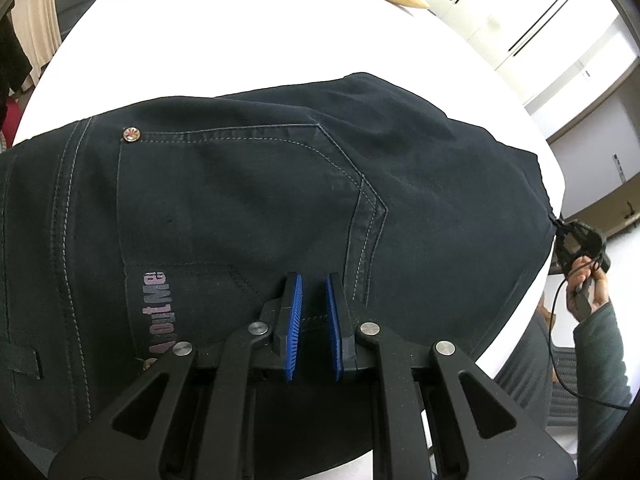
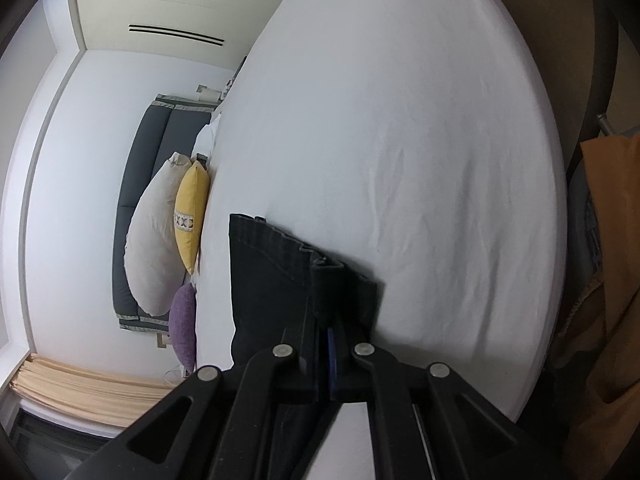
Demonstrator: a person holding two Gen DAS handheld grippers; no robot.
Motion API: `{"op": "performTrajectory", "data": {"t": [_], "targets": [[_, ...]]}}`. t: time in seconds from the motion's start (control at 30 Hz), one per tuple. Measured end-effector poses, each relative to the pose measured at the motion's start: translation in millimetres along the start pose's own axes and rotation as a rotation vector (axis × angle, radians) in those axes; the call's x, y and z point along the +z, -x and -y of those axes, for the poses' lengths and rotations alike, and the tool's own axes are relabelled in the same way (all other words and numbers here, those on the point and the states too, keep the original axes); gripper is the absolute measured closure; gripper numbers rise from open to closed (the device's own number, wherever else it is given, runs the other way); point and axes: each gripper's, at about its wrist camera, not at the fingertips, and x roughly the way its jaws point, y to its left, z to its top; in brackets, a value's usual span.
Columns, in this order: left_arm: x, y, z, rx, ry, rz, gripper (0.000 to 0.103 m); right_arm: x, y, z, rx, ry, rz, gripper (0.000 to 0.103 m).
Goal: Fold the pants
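Left wrist view: dark pants [image 1: 248,208] lie flat on white bed [image 1: 240,40], long axis left to right, waistband left.
Left gripper [image 1: 314,322]: pads nearly together, pinching near waist fabric, likely anchoring it.
Right gripper [image 2: 330,312]: pressed together on hem end, likely to carry it over.

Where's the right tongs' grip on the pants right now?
In the right wrist view, the right tongs are shut on the pants at their hem edge, low centre, over the white bed.
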Motion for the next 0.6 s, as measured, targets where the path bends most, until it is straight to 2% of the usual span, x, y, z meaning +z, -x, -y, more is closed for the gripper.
{"op": "performTrajectory", "data": {"t": [0.07,0.13,0.2,0.23,0.3,0.37,0.43,0.5,0.57,0.6], "targets": [[-1.1,0.4,-3.9,-0.013,0.012,0.008,0.091,2.1,7.1,7.5,0.037,-0.048,-0.024,0.101],[-2.9,2.1,-7.8,-0.020,0.016,0.018,0.091,-0.1,28.7,1.8,-0.015,-0.014,0.021,0.093],[-3.5,3.5,-9.4,-0.024,0.023,0.028,0.091,-7.7,54.6,-22.0,-0.165,0.102,0.110,0.086],[-4.1,3.7,-9.5,-0.025,0.026,0.032,0.091,-13.4,60.6,-36.4,-0.189,0.161,0.125,0.086],[-5.5,4.7,-11.1,-0.029,0.034,0.046,0.091,-33.8,56.1,-74.7,-0.162,0.285,0.079,0.086],[-7.0,5.3,-13.0,-0.035,0.047,0.056,0.091,-68.4,29.3,-117.8,-0.101,0.431,-0.051,0.086],[-7.8,6.5,-14.7,-0.043,0.053,0.059,0.091,-124.5,-21.5,-161.3,-0.012,0.564,-0.300,0.083],[-9.6,7.9,-17.4,-0.055,0.058,0.059,0.091,-174.1,-61.4,-187.1,0.047,0.637,-0.459,0.079],[-11.7,11.1,-22.6,-0.069,0.069,0.060,0.091,-217.7,-98.7,-205.5,0.039,0.687,-0.575,0.076],[-12.4,11.9,-24.7,-0.075,0.071,0.062,0.091,-242.8,-122.4,-213.8,0.059,0.697,-0.663,0.074]]}}
